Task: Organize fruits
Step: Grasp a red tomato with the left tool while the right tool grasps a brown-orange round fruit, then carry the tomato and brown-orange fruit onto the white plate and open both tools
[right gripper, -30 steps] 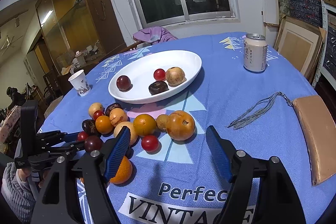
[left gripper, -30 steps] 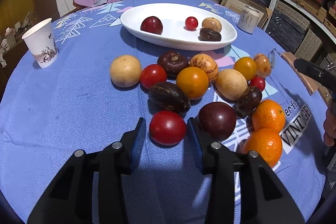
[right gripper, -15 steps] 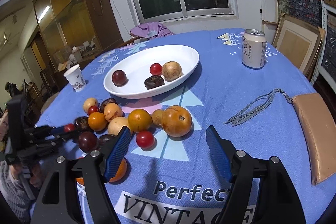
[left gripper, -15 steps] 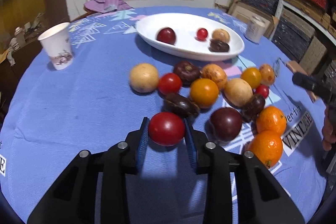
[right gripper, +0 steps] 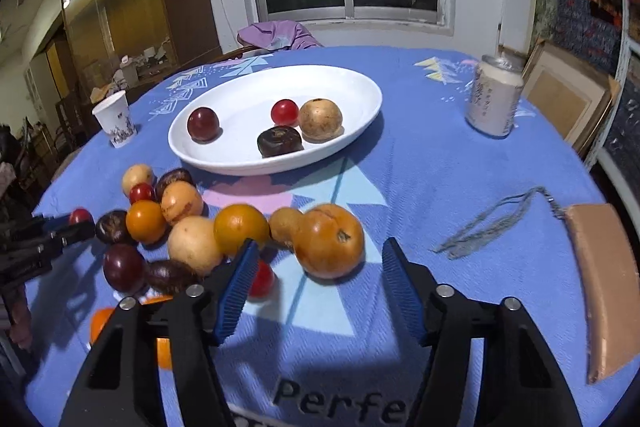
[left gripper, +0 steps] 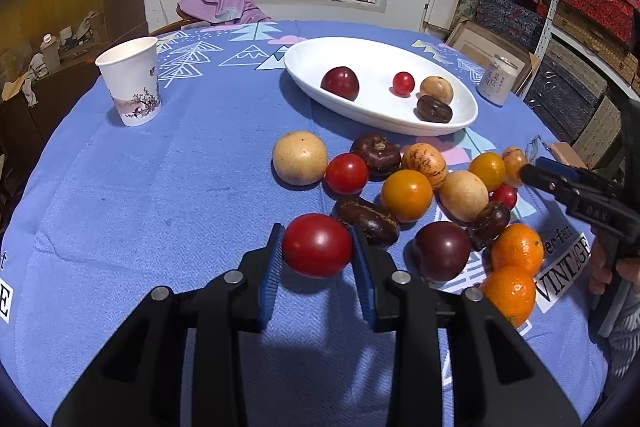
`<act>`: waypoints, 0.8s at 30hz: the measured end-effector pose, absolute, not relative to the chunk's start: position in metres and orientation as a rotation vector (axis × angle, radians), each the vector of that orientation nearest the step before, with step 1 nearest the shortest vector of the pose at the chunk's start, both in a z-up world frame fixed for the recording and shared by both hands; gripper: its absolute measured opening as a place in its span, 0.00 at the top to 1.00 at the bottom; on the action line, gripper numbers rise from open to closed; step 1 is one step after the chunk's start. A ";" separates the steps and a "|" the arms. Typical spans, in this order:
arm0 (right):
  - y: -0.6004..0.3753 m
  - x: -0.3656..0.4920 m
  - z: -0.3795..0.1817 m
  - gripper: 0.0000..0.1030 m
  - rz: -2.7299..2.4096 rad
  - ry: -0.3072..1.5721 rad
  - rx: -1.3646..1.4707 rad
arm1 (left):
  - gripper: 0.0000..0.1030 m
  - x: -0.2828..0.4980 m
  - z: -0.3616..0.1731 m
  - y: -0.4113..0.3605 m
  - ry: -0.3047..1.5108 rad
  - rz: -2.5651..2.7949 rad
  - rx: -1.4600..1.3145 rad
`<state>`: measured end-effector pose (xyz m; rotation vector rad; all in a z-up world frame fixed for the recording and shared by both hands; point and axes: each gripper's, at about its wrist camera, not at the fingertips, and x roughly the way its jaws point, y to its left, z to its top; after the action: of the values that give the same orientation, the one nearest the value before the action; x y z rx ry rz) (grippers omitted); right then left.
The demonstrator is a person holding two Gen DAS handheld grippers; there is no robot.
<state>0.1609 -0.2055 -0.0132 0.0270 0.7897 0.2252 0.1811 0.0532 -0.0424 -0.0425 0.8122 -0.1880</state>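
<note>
My left gripper (left gripper: 318, 255) is shut on a red tomato (left gripper: 317, 245) and holds it above the blue tablecloth, in front of a cluster of loose fruits (left gripper: 406, 195). The white oval plate (left gripper: 312, 61) behind holds a dark red plum (left gripper: 340, 83), a cherry tomato, a tan fruit and a dark brown fruit. My right gripper (right gripper: 318, 269) is open, its blue pads on either side of a large orange tomato (right gripper: 329, 239) lying on the cloth. The plate also shows in the right wrist view (right gripper: 360, 87). The left gripper with its tomato (right gripper: 80, 215) shows at the left.
A paper cup (left gripper: 130, 81) stands at the far left of the table. A drink can (right gripper: 494, 95) stands at the right behind the plate. A tan pouch (right gripper: 604, 287) with a grey cord (right gripper: 496, 223) lies at the right edge. Two oranges (left gripper: 516, 271) lie near the front right.
My left gripper closed on the red tomato and lifted it off the cloth. My right gripper moved forward, closer to the large orange tomato.
</note>
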 end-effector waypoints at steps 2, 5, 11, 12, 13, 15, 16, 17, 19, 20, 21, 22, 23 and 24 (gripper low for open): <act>-0.209 0.171 -0.017 0.54 0.233 0.817 0.068 | 0.69 0.181 -0.043 0.053 0.812 -0.191 -0.045; -0.216 0.178 -0.022 0.55 0.229 0.841 0.112 | 0.69 0.181 -0.043 0.052 0.812 -0.194 -0.043; -0.219 0.183 -0.037 0.58 0.241 0.893 0.169 | 0.69 0.181 -0.044 0.053 0.815 -0.190 -0.046; -0.219 0.183 -0.036 0.59 0.242 0.889 0.168 | 0.69 0.181 -0.044 0.053 0.816 -0.188 -0.047; -0.219 0.182 -0.036 0.59 0.240 0.886 0.169 | 0.69 0.181 -0.045 0.054 0.817 -0.188 -0.048; -0.218 0.181 -0.036 0.59 0.238 0.880 0.166 | 0.69 0.181 -0.045 0.054 0.819 -0.185 -0.047; -0.218 0.180 -0.035 0.59 0.238 0.875 0.164 | 0.69 0.181 -0.046 0.054 0.820 -0.184 -0.047; -0.218 0.179 -0.034 0.59 0.237 0.867 0.161 | 0.69 0.181 -0.046 0.054 0.820 -0.184 -0.047; -0.217 0.177 -0.031 0.60 0.231 0.852 0.148 | 0.69 0.181 -0.046 0.055 0.818 -0.184 -0.047; -0.217 0.177 -0.031 0.60 0.227 0.853 0.143 | 0.69 0.181 -0.045 0.055 0.816 -0.182 -0.047; -0.217 0.177 -0.032 0.60 0.225 0.856 0.143 | 0.69 0.181 -0.045 0.055 0.815 -0.182 -0.048; -0.218 0.178 -0.032 0.60 0.221 0.858 0.145 | 0.69 0.181 -0.045 0.055 0.814 -0.182 -0.050; -0.219 0.177 -0.032 0.60 0.218 0.855 0.148 | 0.69 0.181 -0.045 0.056 0.813 -0.180 -0.051; -0.221 0.176 -0.030 0.60 0.212 0.844 0.151 | 0.69 0.181 -0.044 0.056 0.812 -0.180 -0.052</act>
<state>0.1759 -0.2208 -0.0302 0.1511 0.8442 0.2121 0.1807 0.0559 -0.0443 -0.0517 0.8121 -0.1800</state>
